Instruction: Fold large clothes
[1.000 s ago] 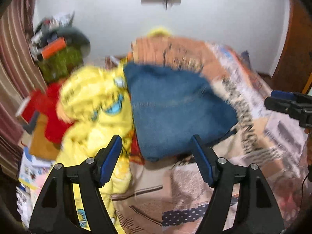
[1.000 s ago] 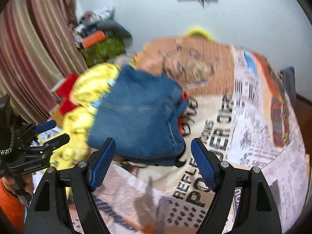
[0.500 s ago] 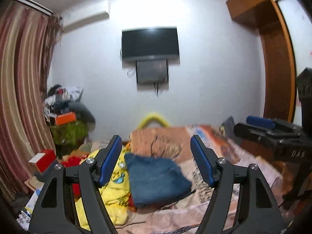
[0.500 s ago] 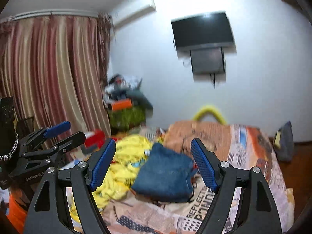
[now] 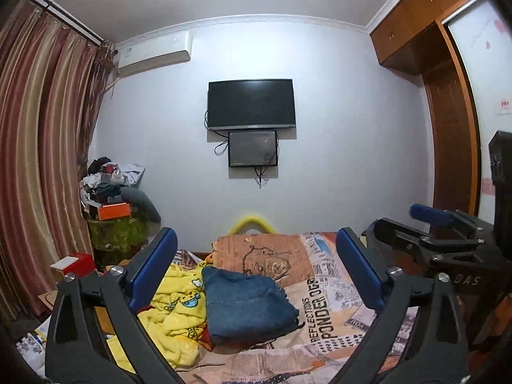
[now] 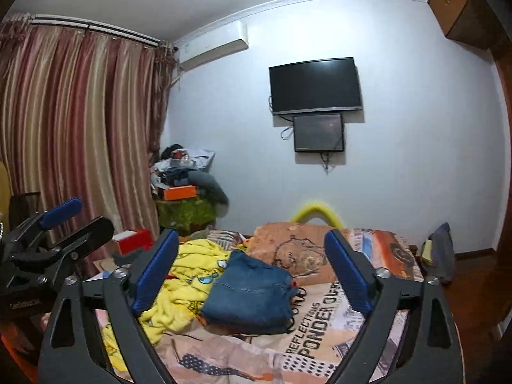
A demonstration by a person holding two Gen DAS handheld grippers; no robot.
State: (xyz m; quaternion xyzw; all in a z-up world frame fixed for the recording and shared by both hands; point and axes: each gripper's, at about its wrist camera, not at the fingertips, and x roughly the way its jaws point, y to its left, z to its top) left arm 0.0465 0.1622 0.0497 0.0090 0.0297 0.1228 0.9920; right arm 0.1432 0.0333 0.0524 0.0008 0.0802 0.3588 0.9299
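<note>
Where jeans (image 5: 248, 307) lie: printed bedspread (image 5: 336, 300).

Home bedroom, seemingly: bed (image 5: 323, 316), wall television (image 5: 251, 104), curtains (image 6: 80, 134), wardrobe (image 5: 448, 147).

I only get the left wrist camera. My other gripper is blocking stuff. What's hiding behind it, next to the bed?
Observer: The right wrist view shows a dark grey bag at the bed's far right corner, near the wall.
Operator: Is my right gripper holding anything?
Observer: No. The right gripper has its jaws wide open and empty. The folded blue jeans lie on the bed beyond them.
Operator: Where does my left gripper look from over there?
Observer: The left gripper shows at that view's left edge, in front of the curtain and left of the red box.
</note>
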